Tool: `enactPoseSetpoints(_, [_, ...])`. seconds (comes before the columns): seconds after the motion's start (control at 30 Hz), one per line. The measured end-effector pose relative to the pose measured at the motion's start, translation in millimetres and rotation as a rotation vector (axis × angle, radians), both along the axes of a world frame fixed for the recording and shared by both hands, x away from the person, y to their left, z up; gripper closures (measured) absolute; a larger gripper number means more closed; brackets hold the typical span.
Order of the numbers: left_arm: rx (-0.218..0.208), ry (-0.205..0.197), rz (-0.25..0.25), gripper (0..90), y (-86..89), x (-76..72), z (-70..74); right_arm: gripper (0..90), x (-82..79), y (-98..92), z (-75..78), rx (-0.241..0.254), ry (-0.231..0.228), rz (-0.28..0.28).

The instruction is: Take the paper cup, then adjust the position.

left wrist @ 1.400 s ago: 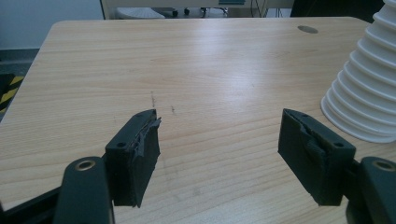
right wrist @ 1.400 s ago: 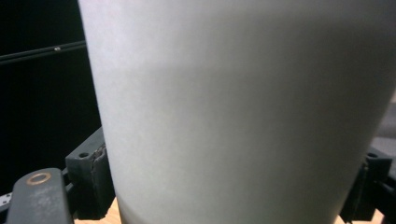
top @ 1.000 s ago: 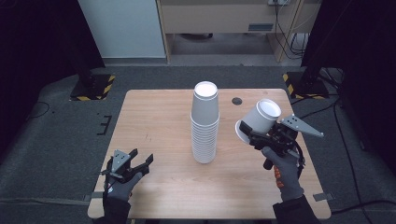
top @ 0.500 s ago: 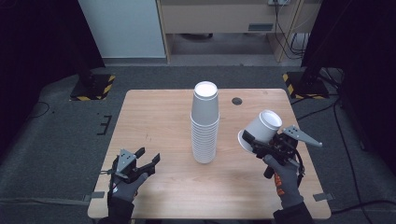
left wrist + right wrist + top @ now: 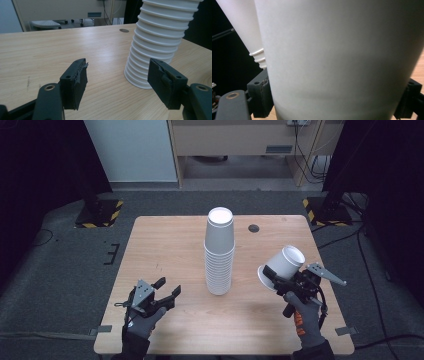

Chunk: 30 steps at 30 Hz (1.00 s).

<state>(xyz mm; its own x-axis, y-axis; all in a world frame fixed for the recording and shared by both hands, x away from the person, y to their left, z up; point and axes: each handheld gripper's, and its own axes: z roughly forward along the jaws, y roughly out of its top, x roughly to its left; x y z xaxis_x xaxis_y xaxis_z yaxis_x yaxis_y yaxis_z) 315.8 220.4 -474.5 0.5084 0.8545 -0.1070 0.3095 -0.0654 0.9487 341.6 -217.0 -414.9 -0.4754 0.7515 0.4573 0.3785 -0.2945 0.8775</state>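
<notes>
A tall stack of upturned white paper cups point(image 5: 219, 255) stands in the middle of the wooden table point(image 5: 170, 245). It also rises at the right of the left gripper view point(image 5: 156, 42) and at the upper left of the right gripper view point(image 5: 239, 30). My right gripper point(image 5: 277, 272) is shut on a single white cup point(image 5: 281, 266), held tilted just above the table's right side; this cup point(image 5: 342, 57) sits between the two jaws point(image 5: 337, 100). My left gripper point(image 5: 168, 287) hovers near the front left, open; its jaws point(image 5: 117, 72) have just been closing a little with nothing between them.
A small dark round hole point(image 5: 254, 228) lies in the tabletop behind the stack. Yellow-and-black striped bases point(image 5: 97, 215) point(image 5: 320, 210) stand on the floor past the far corners. A cabinet and cables are at the back.
My right gripper has come down toward the table with the cup in it. My left gripper has shifted a little forward and right, toward the stack.
</notes>
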Motion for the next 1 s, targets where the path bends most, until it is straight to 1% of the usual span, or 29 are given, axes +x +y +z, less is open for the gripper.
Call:
enactPoseSetpoints(0.07, [-0.003, -0.005, -0.012, 31.3, -3.9, -0.9, 1.2, 13.8, -2.0, -1.7, -1.7, 0.022, 0.006, -0.003])
enactPoseSetpoints(0.1, [-0.002, -0.012, -0.026, 31.8, -8.8, -1.8, 2.5, 13.8, -3.0, -3.6, -3.1, 0.047, 0.014, -0.005])
enactPoseSetpoints(0.13, [-0.002, -0.012, -0.026, 31.8, -8.8, -1.8, 2.5, 13.8, -3.3, -4.3, -3.6, 0.052, 0.016, -0.007])
enactPoseSetpoints(0.17, [-0.001, -0.02, -0.04, 32.0, -14.2, -2.9, 3.7, 13.8, -3.5, -4.9, -3.8, 0.057, 0.02, -0.008])
enactPoseSetpoints(0.23, [0.001, -0.022, -0.047, 32.4, -17.2, -3.5, 4.1, 13.8, -3.7, -5.6, -4.8, 0.062, 0.025, -0.008])
enactPoseSetpoints(0.37, [0.007, -0.037, -0.074, 33.1, -30.8, -4.4, 5.0, 13.8, -4.3, -4.3, -7.2, 0.067, 0.033, -0.006])
enactPoseSetpoints(0.53, [0.007, -0.046, -0.106, 34.0, -44.8, -3.8, 5.6, 13.8, -5.4, -2.1, -9.3, 0.08, 0.038, -0.008])
enactPoseSetpoints(0.63, [0.013, -0.047, -0.13, 34.9, -54.7, -3.6, 5.4, 13.8, -6.2, -1.9, -10.9, 0.104, 0.044, -0.012])
enactPoseSetpoints(0.77, [0.017, -0.054, -0.15, 35.9, -63.1, -4.3, 6.0, 13.8, -6.7, -1.6, -13.6, 0.121, 0.053, -0.005])
enactPoseSetpoints(0.83, [0.019, -0.063, -0.17, 36.3, -72.1, -4.8, 7.3, 13.8, -7.4, -1.3, -14.0, 0.129, 0.062, 0.001])
enactPoseSetpoints(0.87, [0.019, -0.063, -0.17, 36.6, -72.1, -4.8, 7.3, 13.8, -8.1, -1.0, -13.9, 0.133, 0.065, 0.0])
enactPoseSetpoints(0.97, [0.027, -0.066, -0.189, 36.9, -81.3, -4.7, 7.3, 13.8, -9.0, -0.4, -13.1, 0.143, 0.068, 0.006])
enactPoseSetpoints(1.0, [0.03, -0.067, -0.199, 37.3, -87.1, -4.3, 7.1, 13.8, -9.1, 0.3, -13.1, 0.145, 0.061, 0.009])
